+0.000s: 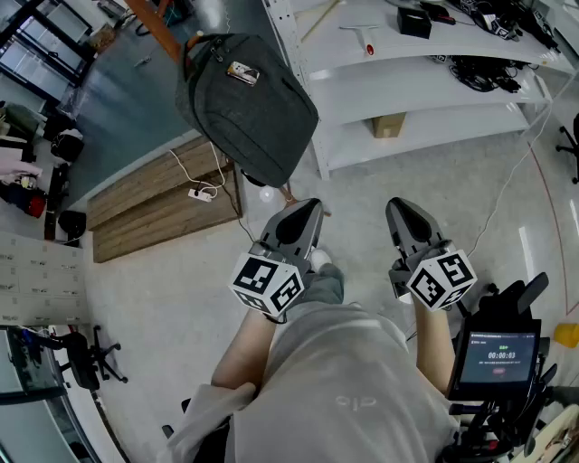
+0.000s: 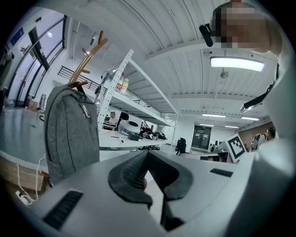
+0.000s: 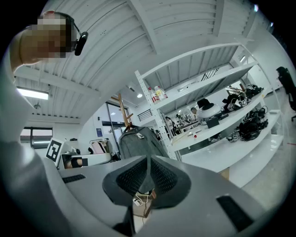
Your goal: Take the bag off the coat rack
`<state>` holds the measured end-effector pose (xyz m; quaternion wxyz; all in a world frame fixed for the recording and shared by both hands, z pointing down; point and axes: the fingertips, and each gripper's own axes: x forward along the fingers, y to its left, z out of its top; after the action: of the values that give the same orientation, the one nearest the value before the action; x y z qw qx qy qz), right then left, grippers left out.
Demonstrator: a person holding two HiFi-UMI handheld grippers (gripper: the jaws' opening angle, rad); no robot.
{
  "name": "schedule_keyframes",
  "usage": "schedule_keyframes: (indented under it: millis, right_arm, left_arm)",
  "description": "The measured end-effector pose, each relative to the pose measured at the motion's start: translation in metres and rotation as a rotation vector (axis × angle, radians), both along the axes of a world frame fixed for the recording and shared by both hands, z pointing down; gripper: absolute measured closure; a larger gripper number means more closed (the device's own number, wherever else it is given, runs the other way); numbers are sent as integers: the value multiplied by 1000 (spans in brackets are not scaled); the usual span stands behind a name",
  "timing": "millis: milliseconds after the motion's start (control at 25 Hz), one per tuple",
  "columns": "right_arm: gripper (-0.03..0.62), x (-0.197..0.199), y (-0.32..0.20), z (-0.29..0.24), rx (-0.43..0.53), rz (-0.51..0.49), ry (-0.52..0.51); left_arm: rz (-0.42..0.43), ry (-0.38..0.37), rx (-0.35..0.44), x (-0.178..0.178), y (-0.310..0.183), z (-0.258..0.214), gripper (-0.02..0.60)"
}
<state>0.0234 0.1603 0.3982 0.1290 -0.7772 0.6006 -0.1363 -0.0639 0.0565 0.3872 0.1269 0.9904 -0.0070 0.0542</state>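
Grey backpack hangs on the wooden coat rack, upper left. My left gripper and right gripper are closed and empty; I judge the next move is to reach in and open for its handle.

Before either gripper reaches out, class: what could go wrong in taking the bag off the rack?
1. The left gripper and right gripper are both shut and empty. Unless opened, they may only shove the bag and set it swinging.
2. The bag hangs from the rack. Pulling sideways instead of lifting might tip the rack.
3. A power strip lies below the bag, so a dropped bag could land on it.
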Motion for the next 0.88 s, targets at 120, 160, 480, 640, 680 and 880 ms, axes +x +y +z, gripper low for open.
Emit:
schedule_keyframes:
  millis: [120, 160, 480, 640, 680, 880]
  right_arm:
    - [585, 17, -36, 4, -15, -19, -1]
    - [584, 24, -50, 5, -19, -27, 1]
    - [583, 82, -196, -15, 0, -136, 43]
    - [582, 88, -250, -27, 5, -211, 64]
    - [582, 87, -259, -31, 7, -231, 69]
    - [581, 87, -308, -30, 25, -372, 71]
  left_arm:
    - [-3, 1, -3, 18, -34, 2, 575]
    - [-4, 6, -4, 24, -47, 0, 575]
    - [-54, 82, 14, 57, -164, -30, 575]
    - [-147, 90, 20, 48, -206, -37, 575]
    - [-168, 94, 18, 43, -211, -40, 575]
    - [-334, 80, 48, 23, -235, -35, 575]
